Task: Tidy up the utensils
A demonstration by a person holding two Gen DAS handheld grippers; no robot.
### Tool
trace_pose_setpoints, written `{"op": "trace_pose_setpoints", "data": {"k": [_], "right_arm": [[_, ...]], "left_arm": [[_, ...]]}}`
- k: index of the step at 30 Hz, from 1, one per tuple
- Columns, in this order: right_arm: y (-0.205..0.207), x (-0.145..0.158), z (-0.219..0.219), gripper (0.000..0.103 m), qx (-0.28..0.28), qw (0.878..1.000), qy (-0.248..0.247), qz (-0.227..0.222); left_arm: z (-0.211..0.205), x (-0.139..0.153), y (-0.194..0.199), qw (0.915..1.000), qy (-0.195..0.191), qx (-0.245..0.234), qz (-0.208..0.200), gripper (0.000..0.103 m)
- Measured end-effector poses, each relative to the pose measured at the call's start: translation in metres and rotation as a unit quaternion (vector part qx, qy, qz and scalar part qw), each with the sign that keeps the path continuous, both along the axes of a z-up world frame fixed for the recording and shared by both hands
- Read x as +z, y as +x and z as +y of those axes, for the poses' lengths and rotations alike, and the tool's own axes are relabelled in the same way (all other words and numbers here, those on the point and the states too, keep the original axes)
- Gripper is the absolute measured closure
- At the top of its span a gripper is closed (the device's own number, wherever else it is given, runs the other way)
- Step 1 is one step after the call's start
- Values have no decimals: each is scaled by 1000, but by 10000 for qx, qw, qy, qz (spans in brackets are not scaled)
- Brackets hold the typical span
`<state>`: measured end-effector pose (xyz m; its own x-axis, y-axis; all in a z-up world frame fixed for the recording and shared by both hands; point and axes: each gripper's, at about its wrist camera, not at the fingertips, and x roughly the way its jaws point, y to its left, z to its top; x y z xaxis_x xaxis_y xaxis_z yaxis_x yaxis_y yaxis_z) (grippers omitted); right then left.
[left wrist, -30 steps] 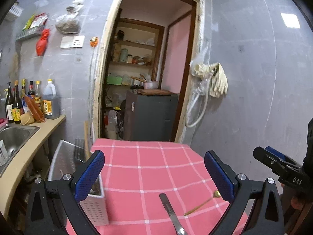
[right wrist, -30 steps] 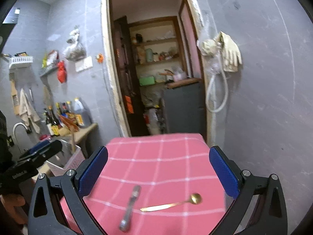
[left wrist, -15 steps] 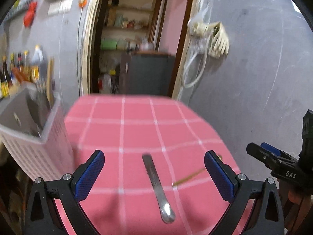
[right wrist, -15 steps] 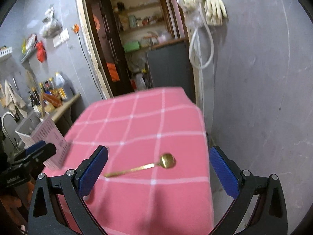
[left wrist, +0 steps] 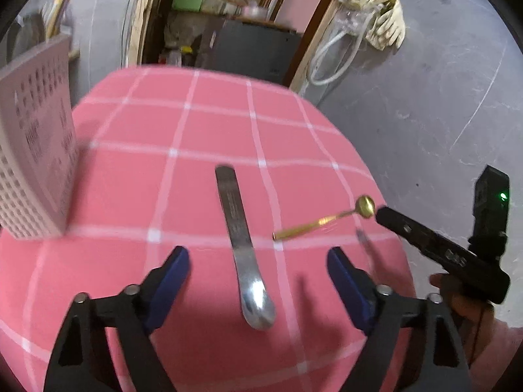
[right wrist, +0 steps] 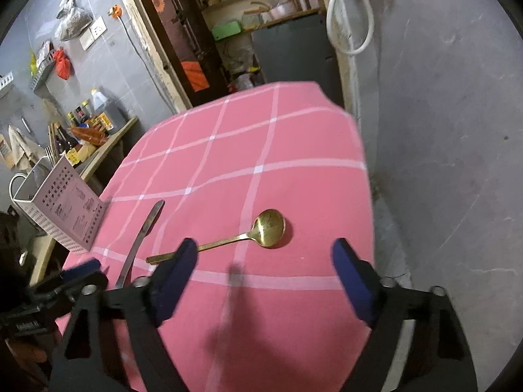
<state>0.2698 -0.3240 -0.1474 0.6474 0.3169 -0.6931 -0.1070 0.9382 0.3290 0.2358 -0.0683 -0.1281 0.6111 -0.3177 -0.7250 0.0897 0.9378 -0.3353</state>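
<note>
A silver spoon [left wrist: 235,215] lies on the pink checked tablecloth [left wrist: 212,121], bowl towards me. My left gripper [left wrist: 258,254] hovers over it with its jaws closing, the spoon's neck between the blue fingers and the pads clear of it. A gold spoon [right wrist: 269,228] lies to its right, handle pointing left. My right gripper [right wrist: 265,245] hangs just short of the gold bowl, jaws closing with nothing gripped; its left finger [right wrist: 183,261] covers part of the handle. A white perforated utensil basket [left wrist: 36,150] stands at the table's left edge.
The grey wall [right wrist: 441,130] runs close along the table's right edge. Beyond the far edge is a doorway [left wrist: 228,16] with shelves and a dark cabinet [right wrist: 291,49]. A counter with bottles [right wrist: 94,124] lies behind the basket [right wrist: 62,215].
Both grippers have come down and tipped towards the tabletop, so the spoons now lie close under the fingers. Both pairs of jaws have narrowed from fully wide.
</note>
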Motion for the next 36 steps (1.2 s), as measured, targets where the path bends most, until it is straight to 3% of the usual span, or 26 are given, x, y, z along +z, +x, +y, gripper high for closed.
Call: {"op": "trace_pose_setpoints", "data": {"k": [4,8,11,16,19,22,26,36], "right_arm": [[8,-8,5,43,101,9998,151,75],[14,-13,7,56,41,9995,279,110],[15,-13,7,63,-29,9994,322,122],[14,-16,7,76,-192,9981,550,202],[13,-18,10,81,-260,9973,643,251],[12,-20,12,85,-315,9968,674,289],[11,-22,10,95,-455,9954,766,343],[-1,1,17,98,-451,9972,590,45]], "left_arm": [[-5,-13,-6,9989,-253,-59,392,35],[-13,-16,-12,9988,-124,-142,453,36],[-17,-17,-14,9989,82,-102,445,42],[-20,-14,-13,9981,387,-20,478,58],[-14,-12,-14,9980,327,40,548,74],[-9,-13,-15,9978,190,86,626,82],[-5,-11,-18,9977,94,102,666,82],[10,23,-29,9994,263,190,123,83]]}}
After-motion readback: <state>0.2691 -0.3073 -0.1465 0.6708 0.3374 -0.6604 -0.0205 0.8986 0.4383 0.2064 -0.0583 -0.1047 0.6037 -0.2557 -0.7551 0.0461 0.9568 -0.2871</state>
